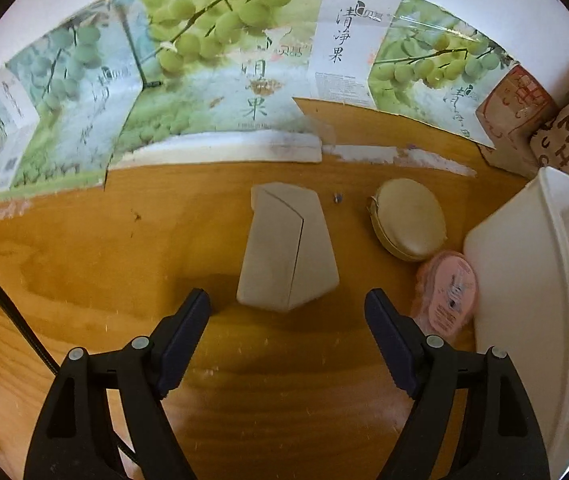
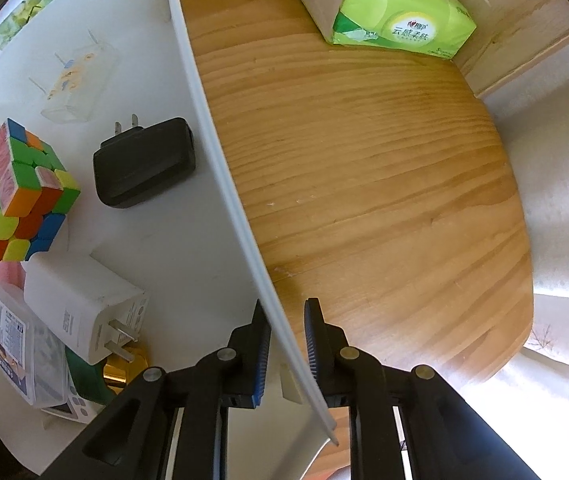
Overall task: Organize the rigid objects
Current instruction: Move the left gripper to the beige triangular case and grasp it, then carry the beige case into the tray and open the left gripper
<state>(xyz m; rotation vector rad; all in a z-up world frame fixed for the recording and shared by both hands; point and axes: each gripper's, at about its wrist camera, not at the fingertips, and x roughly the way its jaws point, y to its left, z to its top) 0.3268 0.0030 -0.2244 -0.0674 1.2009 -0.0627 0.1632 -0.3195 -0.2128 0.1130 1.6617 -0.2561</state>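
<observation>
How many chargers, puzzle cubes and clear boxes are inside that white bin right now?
Plug-in chargers: 2, a black charger and a white charger
Puzzle cubes: 1, the puzzle cube
Clear boxes: 2, an empty clear box and a labelled clear box
Total: 5 in the white bin

The left gripper [image 1: 286, 300] hangs wide open just before a beige case [image 1: 286, 248] lying on the wooden table [image 1: 84, 240].

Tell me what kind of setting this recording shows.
Probably a home tabletop set up for tidying: a wooden table, a green tissue pack, and a white plastic bin holding a colourful puzzle cube and a black plug adapter.
</observation>
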